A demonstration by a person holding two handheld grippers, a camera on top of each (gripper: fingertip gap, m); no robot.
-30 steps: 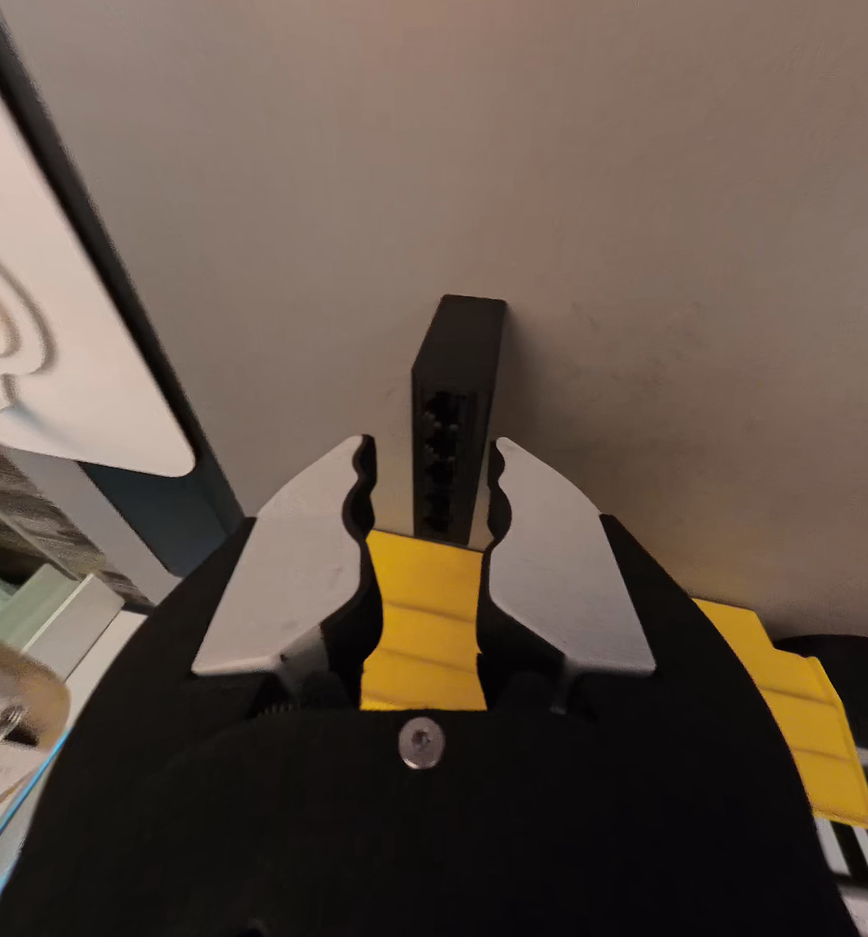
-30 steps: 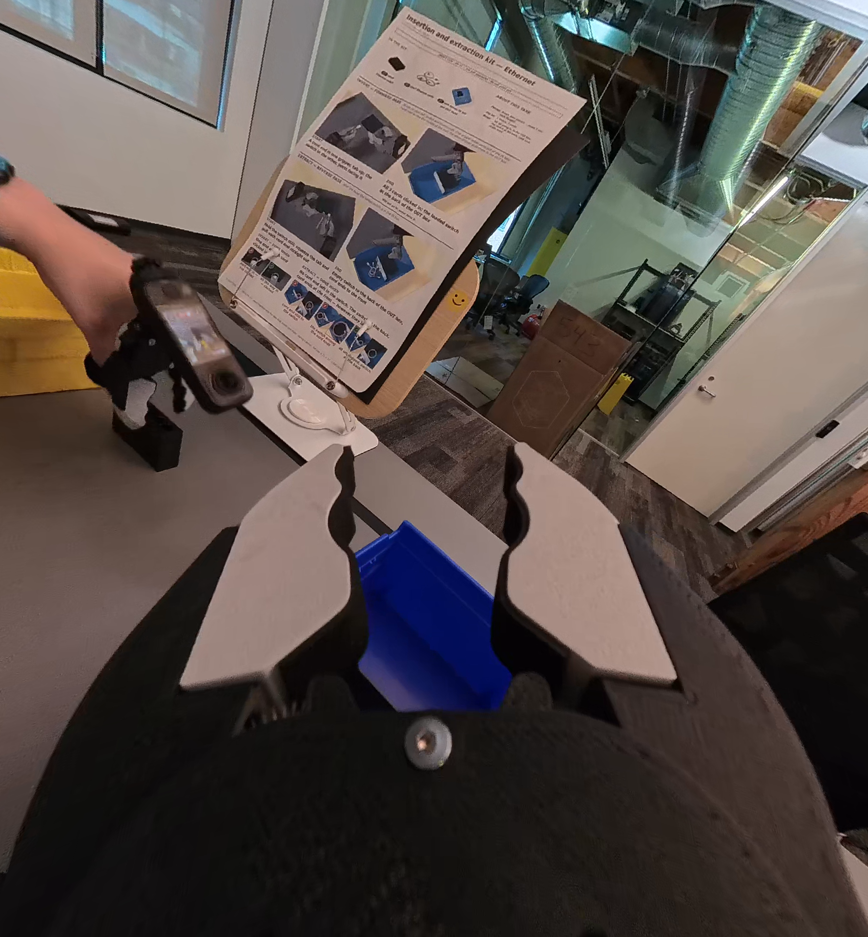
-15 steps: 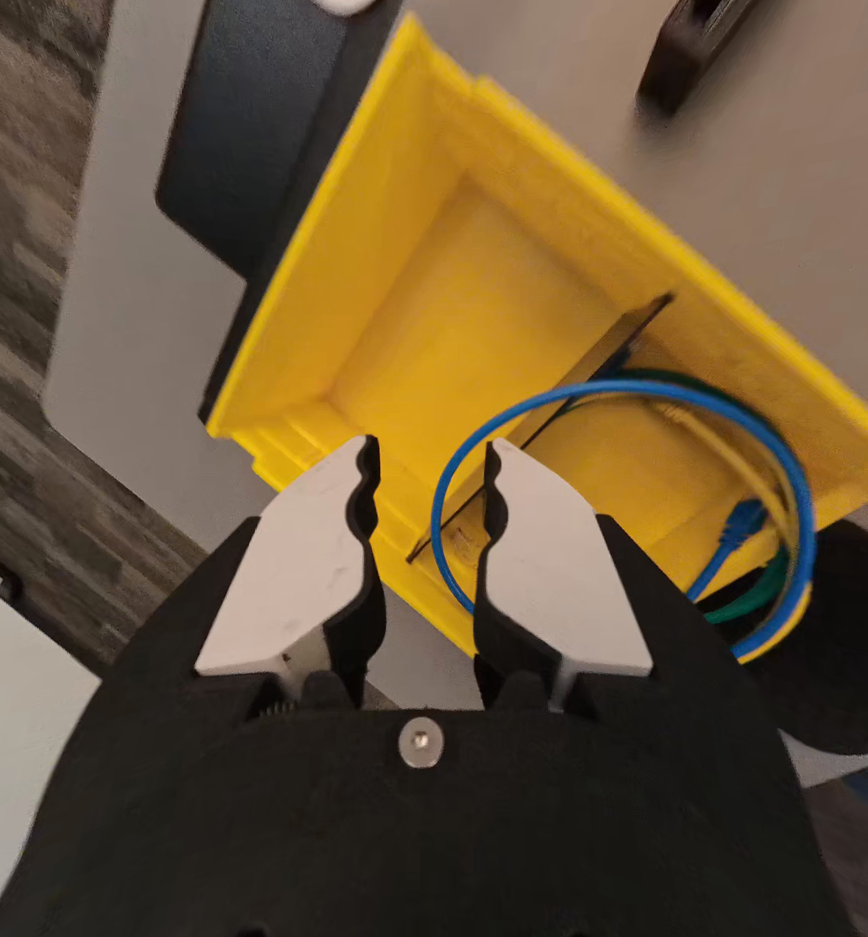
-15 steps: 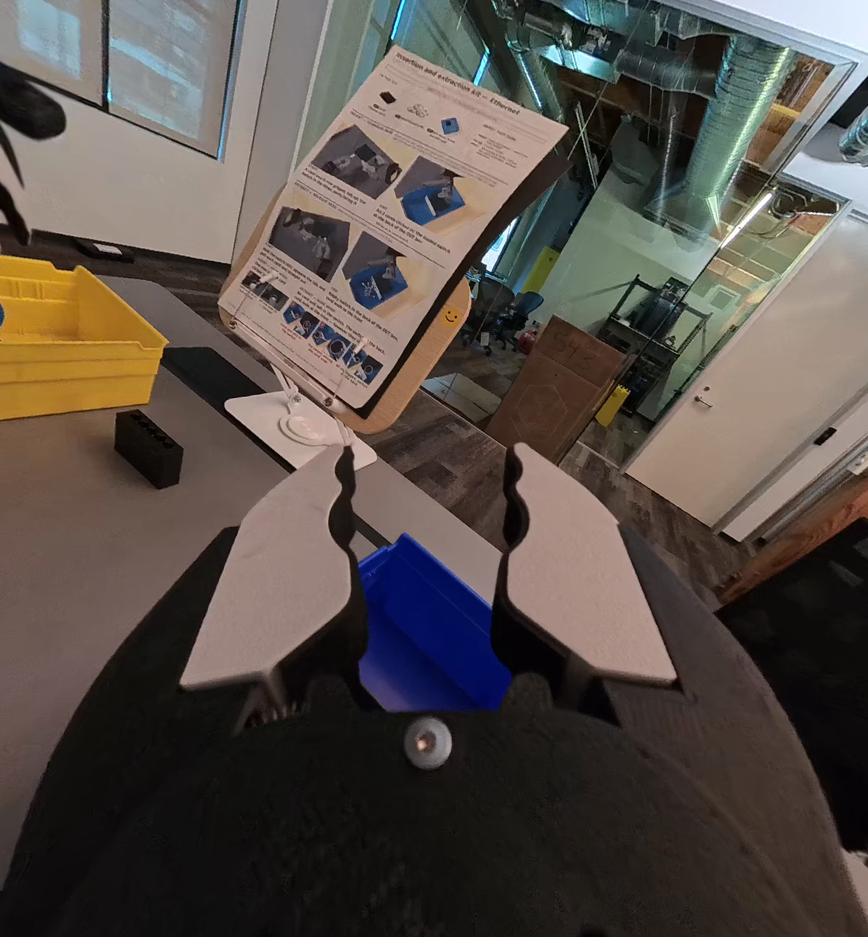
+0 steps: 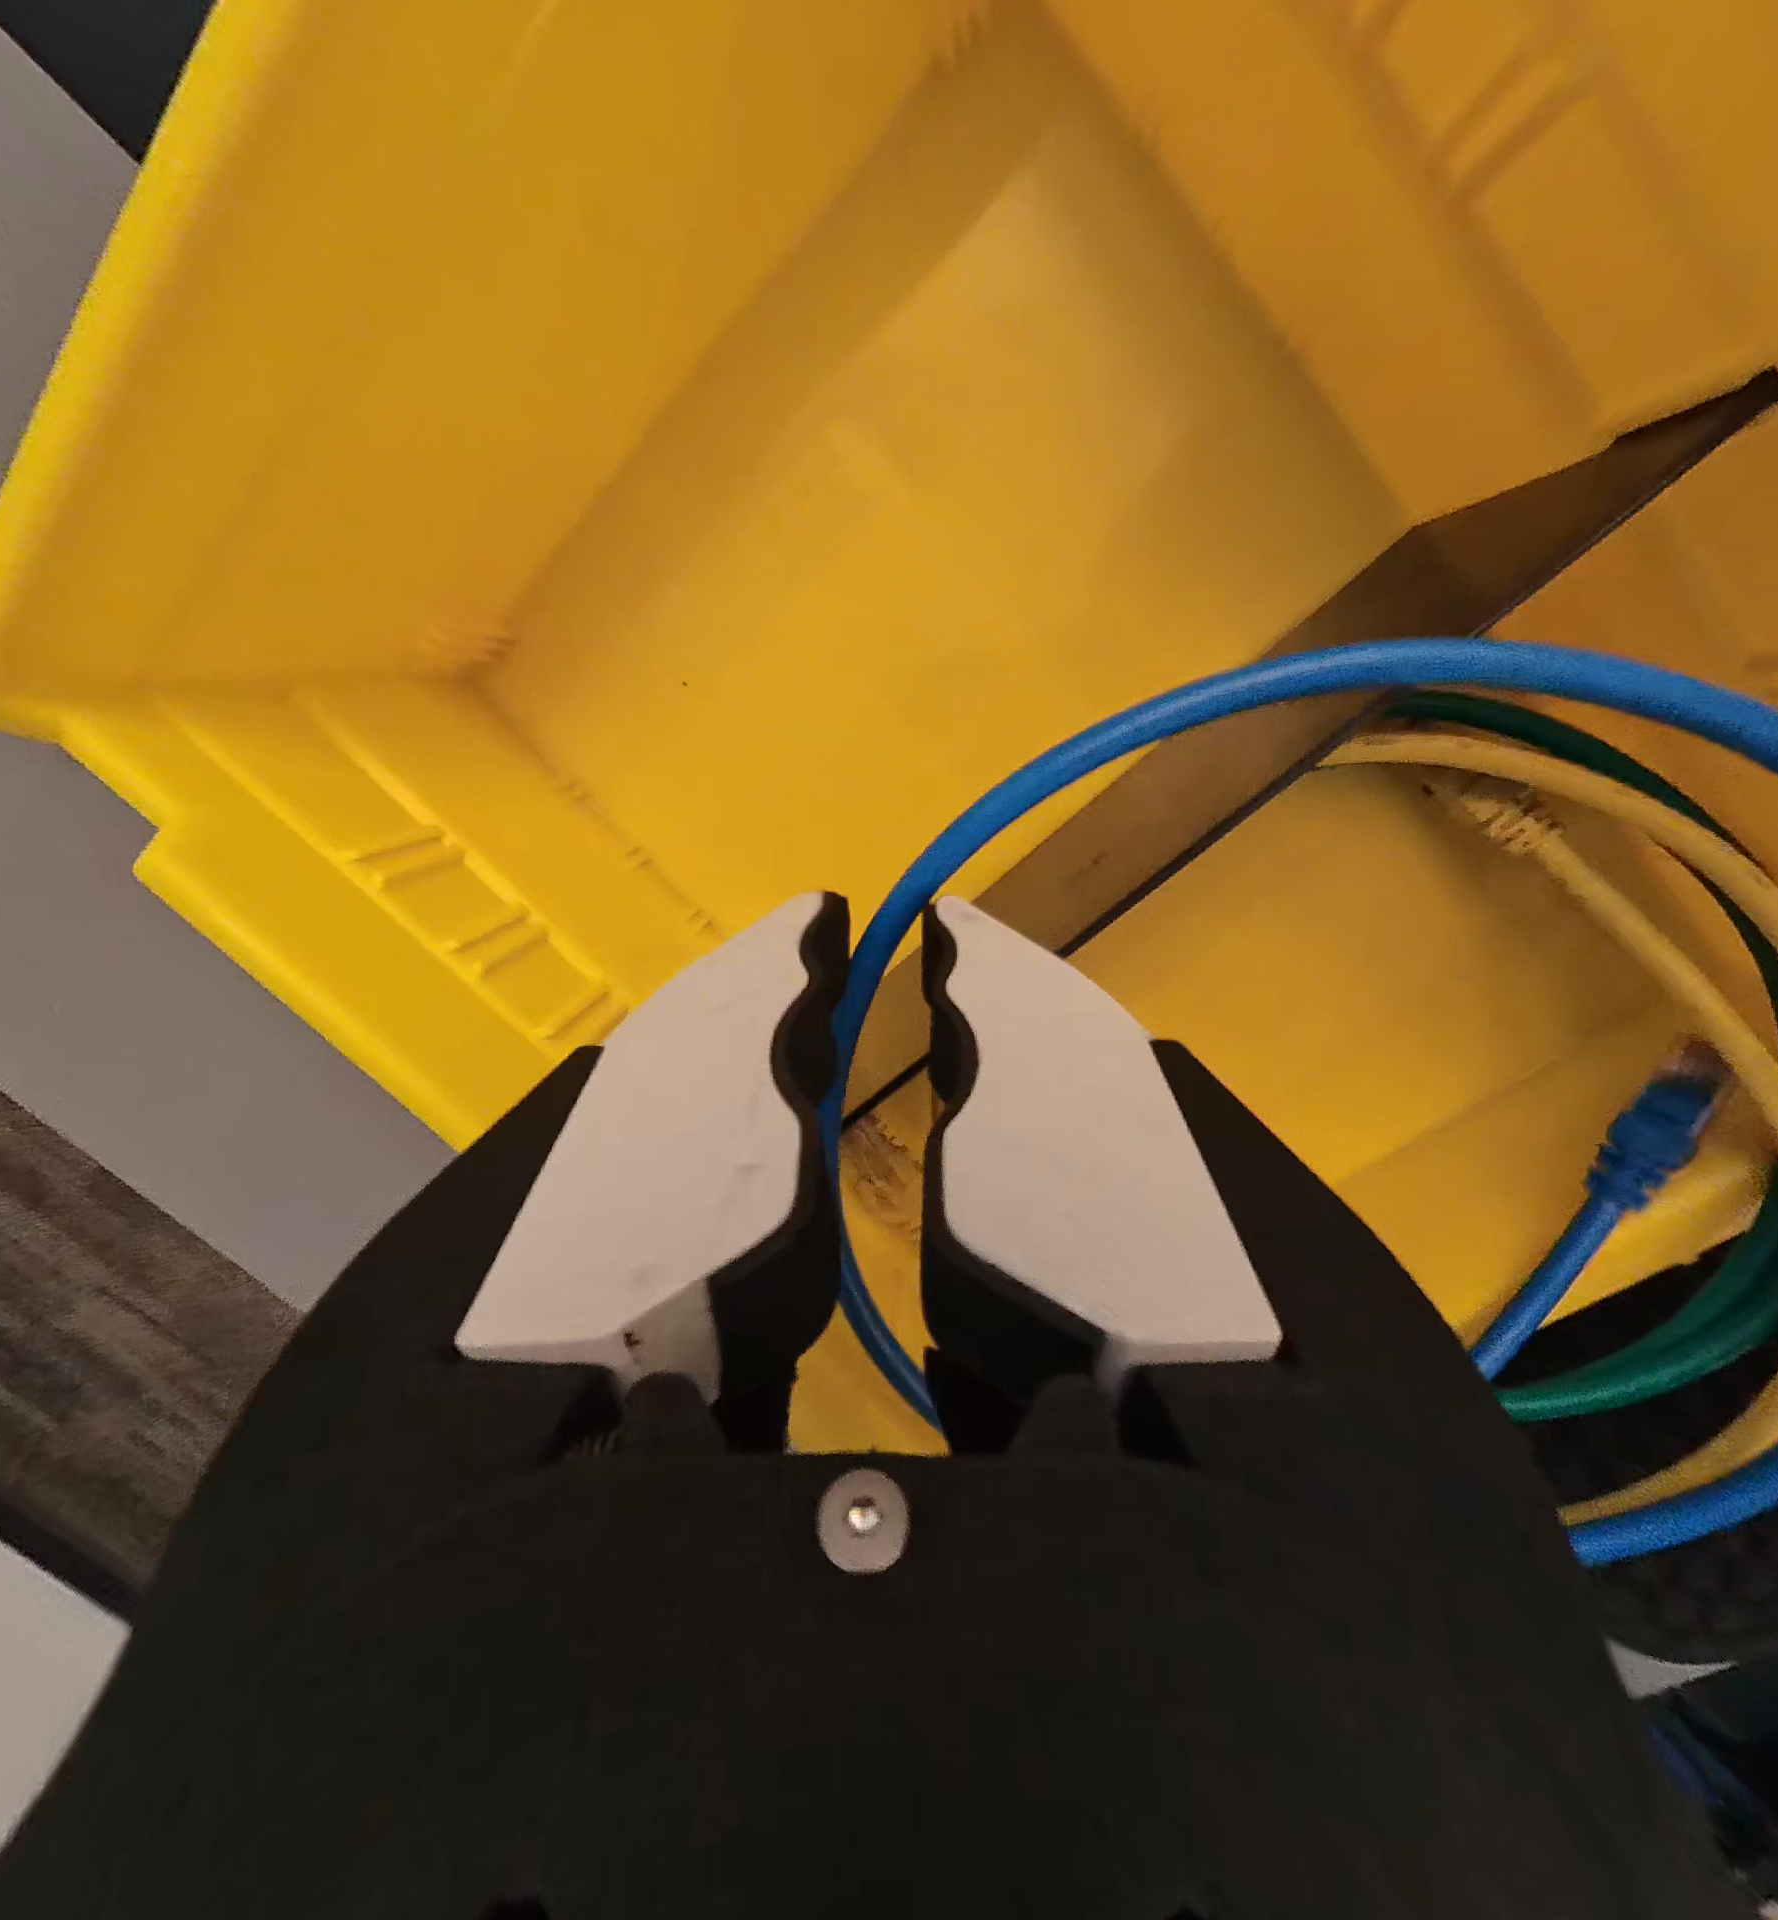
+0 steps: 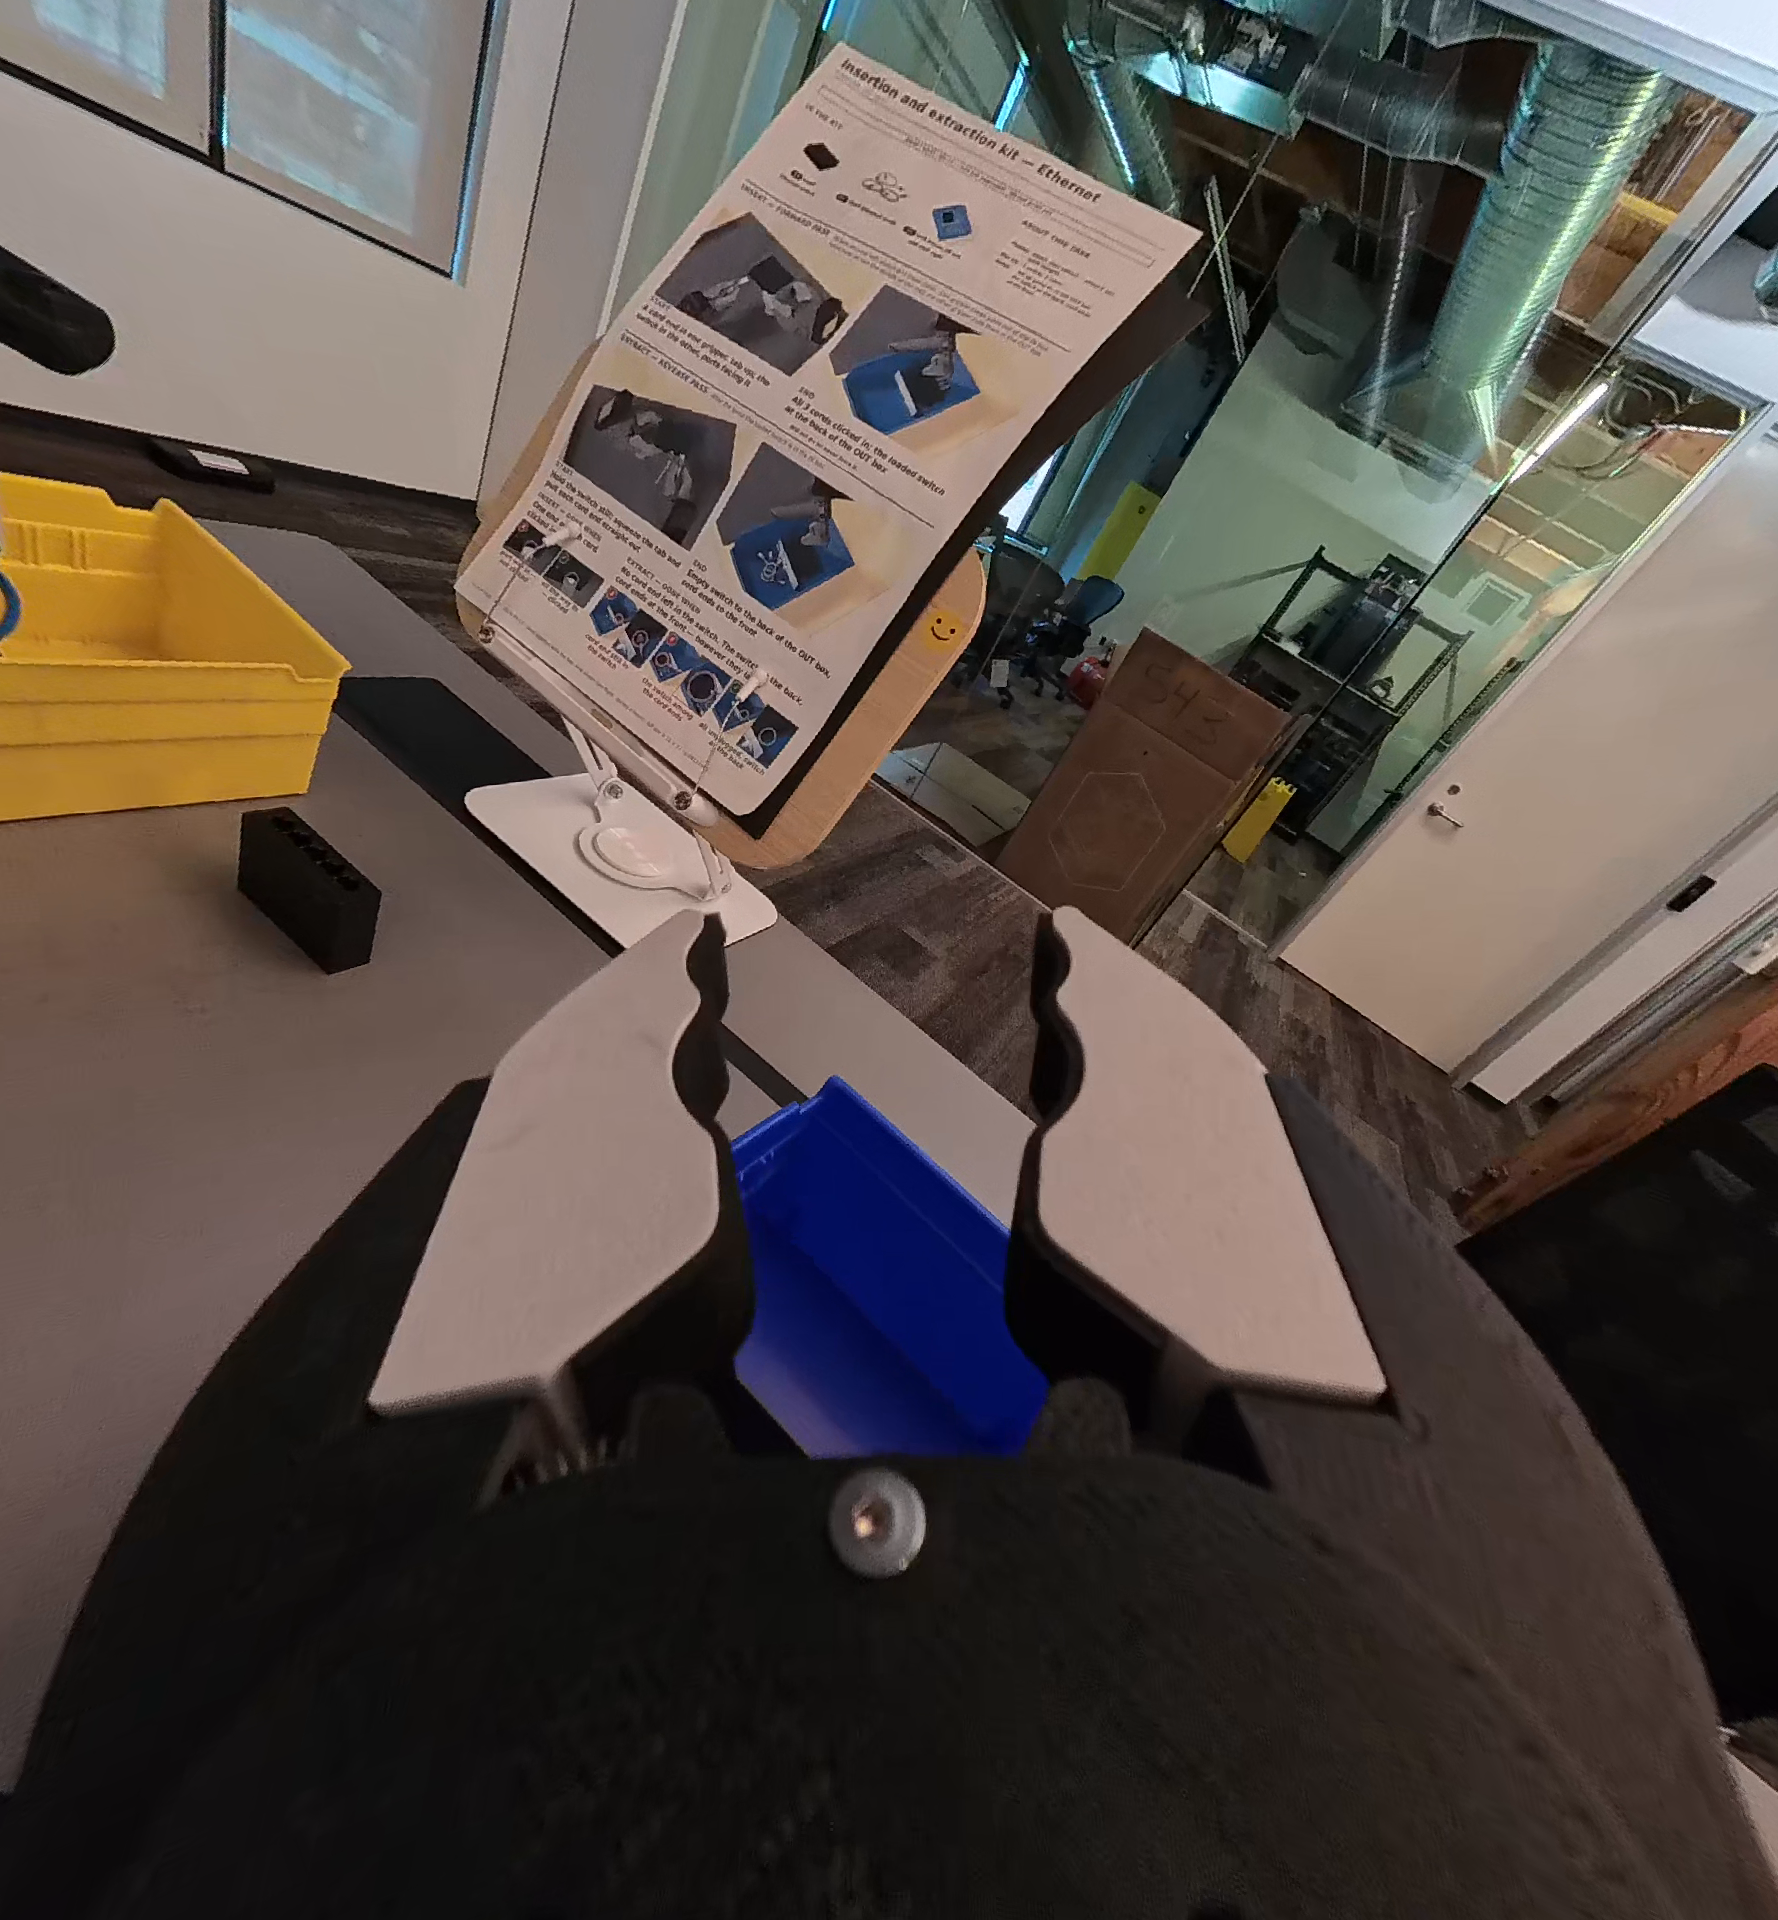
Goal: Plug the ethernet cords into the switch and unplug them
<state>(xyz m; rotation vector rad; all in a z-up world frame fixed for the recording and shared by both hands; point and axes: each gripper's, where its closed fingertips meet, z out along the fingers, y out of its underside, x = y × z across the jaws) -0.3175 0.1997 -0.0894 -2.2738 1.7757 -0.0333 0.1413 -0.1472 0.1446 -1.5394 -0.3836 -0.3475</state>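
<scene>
Yellow bin (image 5: 573,436) sitting on grey counter (image 6: 137,1091), black divider (image 5: 1384,644) crossing inside it. Green cord (image 5: 1695,1361) and yellow cord (image 5: 1695,997) coiling behind divider, partly hiding under blue cord (image 5: 1124,717).

Left gripper (image 5: 885,925) hanging over bin, jaws narrowly parted, blue cord running between them; pinching or not, cannot tell.

Right gripper (image 6: 874,935) spreading wide, holding nothing, hovering over blue bin (image 6: 864,1247). Black switch (image 6: 308,888) standing on counter beside yellow bin, well apart from both grippers. Instruction sheet on stand (image 6: 812,436) rising behind.

Plastic, matt surfaces and smooth cable jackets

The yellow bin (image 5: 428,343) looks moulded, slightly glossy plastic; the blue ethernet cord (image 5: 1280,675) has a smooth jacket; the switch (image 6: 308,888) is matt black; the table (image 6: 137,1091) matt grey.
</scene>
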